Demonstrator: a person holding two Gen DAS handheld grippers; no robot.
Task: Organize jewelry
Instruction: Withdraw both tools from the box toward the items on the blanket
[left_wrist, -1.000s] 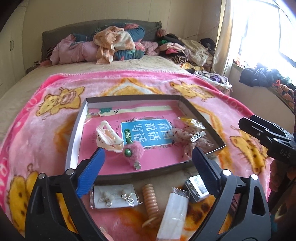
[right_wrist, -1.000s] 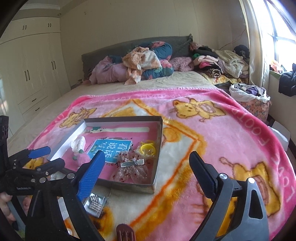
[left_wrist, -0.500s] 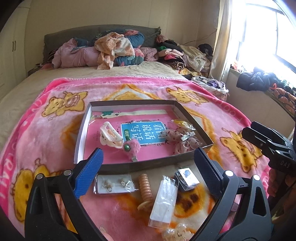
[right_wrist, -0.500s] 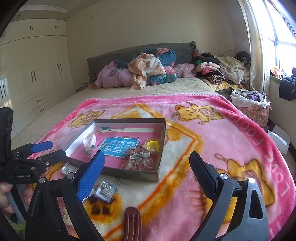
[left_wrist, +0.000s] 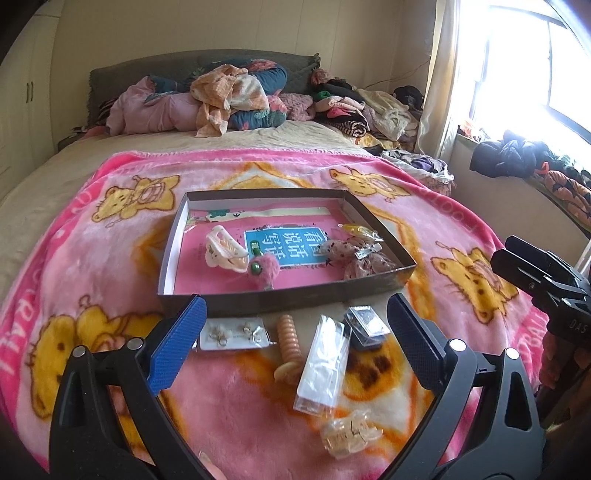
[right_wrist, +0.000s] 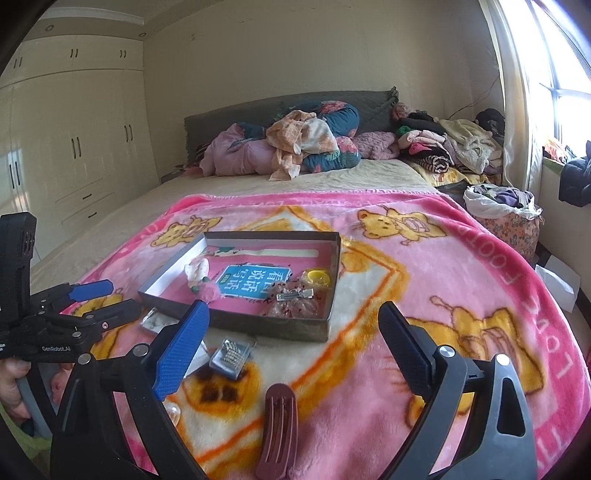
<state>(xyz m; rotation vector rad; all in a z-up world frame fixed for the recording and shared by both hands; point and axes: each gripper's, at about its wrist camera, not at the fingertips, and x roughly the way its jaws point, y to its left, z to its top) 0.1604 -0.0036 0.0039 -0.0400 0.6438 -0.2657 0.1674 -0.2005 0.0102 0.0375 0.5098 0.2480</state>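
A shallow grey box lies on the pink blanket. It holds a cream claw clip, a pink fuzzy clip, a dotted bow clip and a yellow ring. In front of it lie an earring card, a tan spiral hair tie, a clear packet, a small clear bead box, a clear clip and a brown snap clip. My left gripper is open above these items. My right gripper is open and empty.
The pink cartoon blanket covers the bed's near half. Heaped clothes lie at the headboard. A cloth bag stands at the bed's right, under the window. Wardrobes line the left wall.
Both grippers have pulled back and risen from the box, so more loose items in front of it show. Both stay open and empty.
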